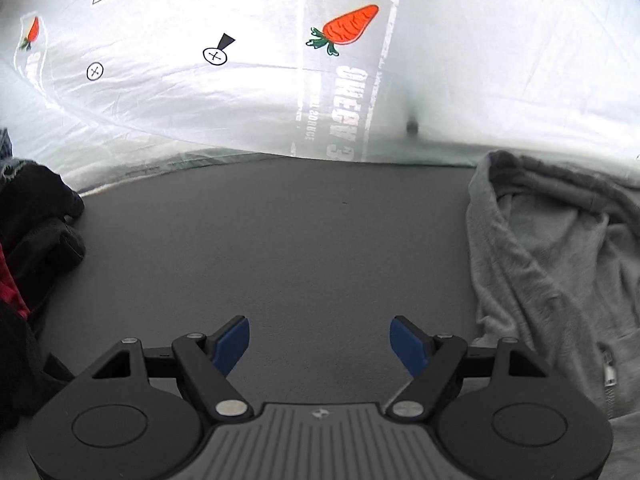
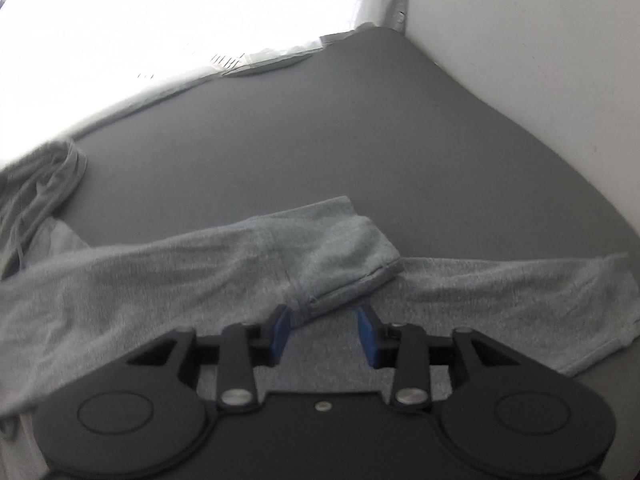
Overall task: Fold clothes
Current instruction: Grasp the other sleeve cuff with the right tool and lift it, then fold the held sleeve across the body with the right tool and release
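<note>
Clearly the right gripper, spread and nearer, had the sleeve at 12 o'clock lying 9-to-3, while the spread left gripper had the hoodie off at 2.

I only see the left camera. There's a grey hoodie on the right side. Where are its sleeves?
Observer: The right camera shows both. One grey sleeve lies folded across the hoodie, its cuff pointing right.
Operator: And the other sleeve?
Observer: The second sleeve stretches out flat to the right, on the grey table.
Operator: What are the right tongs doing?
Observer: The right tongs are open, just above the hoodie near that cuff, holding nothing.
Operator: Is anything past the sleeves?
Observer: A white wall stands along the table's right edge.
</note>
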{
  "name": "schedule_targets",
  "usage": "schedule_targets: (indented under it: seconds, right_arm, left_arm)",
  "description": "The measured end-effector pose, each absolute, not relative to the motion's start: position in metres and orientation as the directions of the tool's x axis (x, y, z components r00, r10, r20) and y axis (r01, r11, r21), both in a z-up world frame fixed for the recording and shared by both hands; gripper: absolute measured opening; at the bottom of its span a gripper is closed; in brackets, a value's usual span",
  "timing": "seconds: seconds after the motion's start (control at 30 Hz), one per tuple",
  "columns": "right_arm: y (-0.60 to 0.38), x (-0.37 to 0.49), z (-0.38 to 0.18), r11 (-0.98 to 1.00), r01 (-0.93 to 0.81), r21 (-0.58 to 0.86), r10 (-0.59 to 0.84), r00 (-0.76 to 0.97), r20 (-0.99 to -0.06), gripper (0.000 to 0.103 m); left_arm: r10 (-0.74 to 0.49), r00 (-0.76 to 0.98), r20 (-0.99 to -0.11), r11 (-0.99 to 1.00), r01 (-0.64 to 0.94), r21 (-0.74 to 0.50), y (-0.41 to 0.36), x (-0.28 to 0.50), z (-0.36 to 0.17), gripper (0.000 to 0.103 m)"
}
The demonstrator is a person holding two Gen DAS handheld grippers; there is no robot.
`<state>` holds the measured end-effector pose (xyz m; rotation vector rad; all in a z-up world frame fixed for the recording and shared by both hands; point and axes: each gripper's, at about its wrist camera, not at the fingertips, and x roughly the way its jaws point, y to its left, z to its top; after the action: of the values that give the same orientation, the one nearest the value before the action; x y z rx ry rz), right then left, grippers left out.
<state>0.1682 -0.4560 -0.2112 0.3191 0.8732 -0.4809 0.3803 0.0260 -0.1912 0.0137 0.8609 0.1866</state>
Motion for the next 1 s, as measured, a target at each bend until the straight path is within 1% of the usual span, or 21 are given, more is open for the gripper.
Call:
schedule_targets:
  seconds: [0.03, 0.1, 0.17, 0.27, 0.33, 0.4, 0.43, 0.47, 0.5, 0.53, 0.57, 0.6, 0.67, 0.8, 0.9, 1.0]
  right_arm:
    - [-0.463, 0.166, -0.211, 0.824, 0.552, 0.131, -0.251, 0.562, -0.788, 0.059]
    - [-0.474, 0.163, -0.212, 0.770, 0.593, 0.234, -0.217, 0.589, -0.779, 0.060]
    - [-0.484, 0.164, -0.218, 0.720, 0.634, 0.281, -0.215, 0.590, -0.778, 0.060]
    - [-0.492, 0.172, -0.226, 0.683, 0.677, 0.275, -0.249, 0.569, -0.784, 0.066]
    - [-0.494, 0.178, -0.230, 0.671, 0.690, 0.272, -0.264, 0.565, -0.782, 0.068]
    - [-0.493, 0.184, -0.231, 0.673, 0.687, 0.272, -0.274, 0.573, -0.772, 0.068]
    - [-0.492, 0.188, -0.232, 0.683, 0.683, 0.259, -0.280, 0.572, -0.772, 0.065]
    - [-0.490, 0.190, -0.231, 0.694, 0.677, 0.245, -0.285, 0.570, -0.770, 0.058]
    - [-0.486, 0.193, -0.230, 0.716, 0.663, 0.218, -0.296, 0.571, -0.766, 0.040]
    - [-0.483, 0.195, -0.228, 0.734, 0.653, 0.186, -0.314, 0.570, -0.759, 0.025]
    - [-0.479, 0.195, -0.225, 0.756, 0.634, 0.164, -0.323, 0.579, -0.749, 0.018]
    - [-0.476, 0.194, -0.221, 0.767, 0.623, 0.153, -0.332, 0.590, -0.736, 0.013]
    - [-0.469, 0.192, -0.212, 0.787, 0.602, 0.132, -0.350, 0.612, -0.709, 0.012]
    - [-0.447, 0.187, -0.182, 0.825, 0.559, 0.077, -0.395, 0.669, -0.629, 0.012]
    - [-0.418, 0.190, -0.153, 0.873, 0.486, 0.044, -0.386, 0.742, -0.548, 0.012]
    - [-0.370, 0.192, -0.120, 0.935, 0.354, 0.002, -0.314, 0.831, -0.458, 0.012]
  left_arm:
    - [0.146, 0.644, -0.751, 0.987, -0.144, 0.069, 0.021, 0.375, -0.187, 0.079]
    - [0.114, 0.658, -0.744, 0.991, -0.124, 0.042, 0.008, 0.361, -0.179, 0.082]
    - [0.051, 0.667, -0.743, 0.996, -0.087, -0.009, -0.013, 0.341, -0.174, 0.083]
    - [-0.062, 0.648, -0.759, 0.997, -0.001, -0.083, -0.042, 0.313, -0.175, 0.085]
    - [-0.112, 0.614, -0.782, 0.994, 0.080, -0.079, -0.062, 0.297, -0.182, 0.085]
    - [-0.128, 0.575, -0.808, 0.988, 0.142, -0.055, -0.076, 0.285, -0.192, 0.085]
    - [-0.130, 0.556, -0.821, 0.986, 0.161, -0.047, -0.082, 0.280, -0.198, 0.085]
    - [-0.136, 0.536, -0.833, 0.985, 0.161, -0.058, -0.084, 0.278, -0.203, 0.085]
    - [-0.148, 0.514, -0.845, 0.985, 0.154, -0.078, -0.082, 0.276, -0.210, 0.085]
    - [-0.158, 0.495, -0.855, 0.984, 0.148, -0.097, -0.081, 0.275, -0.216, 0.085]
    - [-0.156, 0.513, -0.844, 0.985, 0.149, -0.091, -0.080, 0.272, -0.218, 0.088]
    - [-0.146, 0.523, -0.840, 0.985, 0.154, -0.076, -0.079, 0.271, -0.219, 0.089]
    - [-0.141, 0.519, -0.843, 0.985, 0.158, -0.067, -0.080, 0.272, -0.220, 0.089]
    - [-0.153, 0.511, -0.846, 0.988, 0.101, -0.118, -0.070, 0.273, -0.214, 0.089]
    - [-0.163, 0.528, -0.833, 0.985, 0.040, -0.168, -0.052, 0.271, -0.204, 0.089]
    - [-0.142, 0.563, -0.815, 0.982, -0.026, -0.188, -0.028, 0.269, -0.193, 0.089]
